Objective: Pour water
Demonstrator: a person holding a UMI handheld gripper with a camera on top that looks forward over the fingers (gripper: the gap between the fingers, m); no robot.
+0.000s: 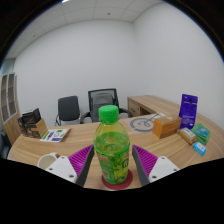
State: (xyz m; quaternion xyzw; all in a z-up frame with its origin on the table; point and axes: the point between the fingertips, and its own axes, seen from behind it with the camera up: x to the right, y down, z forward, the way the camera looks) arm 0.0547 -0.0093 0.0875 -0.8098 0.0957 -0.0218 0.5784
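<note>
A green plastic bottle (113,150) with a green cap and a yellow-green label stands upright on a red coaster (118,181) on the wooden table (80,145). It sits between the two fingers of my gripper (114,152). The purple pads (82,158) flank its lower half, close at each side, and the bottle rests on the coaster. The gripper is open around it. Its base is partly hidden behind the gripper body.
A white cup (52,163) sits left of the fingers. On the right are a plate (143,123), a cardboard box (166,126), a purple box (188,108) and small teal boxes (199,133). Books (34,124) lie at the left. Two office chairs (101,101) stand beyond the table.
</note>
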